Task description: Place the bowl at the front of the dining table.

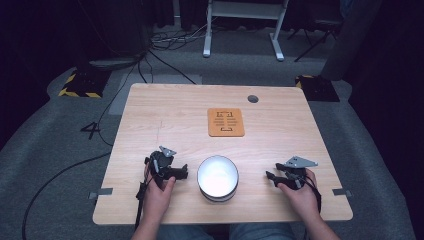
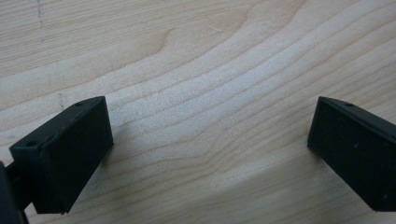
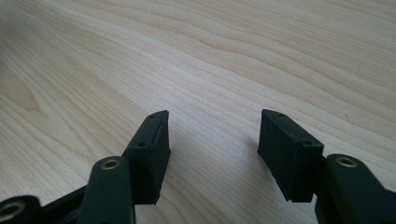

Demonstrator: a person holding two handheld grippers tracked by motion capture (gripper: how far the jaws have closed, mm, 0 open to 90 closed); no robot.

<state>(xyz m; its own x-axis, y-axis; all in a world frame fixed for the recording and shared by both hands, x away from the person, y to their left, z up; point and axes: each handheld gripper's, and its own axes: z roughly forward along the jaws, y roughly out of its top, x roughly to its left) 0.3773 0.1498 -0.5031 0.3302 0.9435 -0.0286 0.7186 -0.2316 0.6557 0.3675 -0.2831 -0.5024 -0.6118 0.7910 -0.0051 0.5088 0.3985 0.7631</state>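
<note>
A white bowl point(image 1: 217, 178) stands on the wooden table point(image 1: 150, 115) near its front edge, between my two hands. Left of the bowl, my left gripper point(image 1: 183, 172) rests low on the wood and points right toward it; its jaws stand wide apart point(image 2: 210, 140) with only bare wood between them. To the right of the bowl, my right gripper point(image 1: 270, 177) points left toward it, a short gap away. Its jaws are open point(image 3: 212, 133) over bare wood, with nothing between them. An orange mat point(image 1: 226, 122) with black markings lies flat beyond the bowl, at the middle of the table.
A round grey cable hole point(image 1: 253, 98) sits near the table's far edge. Cables trail over the grey carpet at the left. A white desk frame point(image 1: 244, 25) stands behind the table, and black and yellow floor plates point(image 1: 80, 82) lie at both far corners.
</note>
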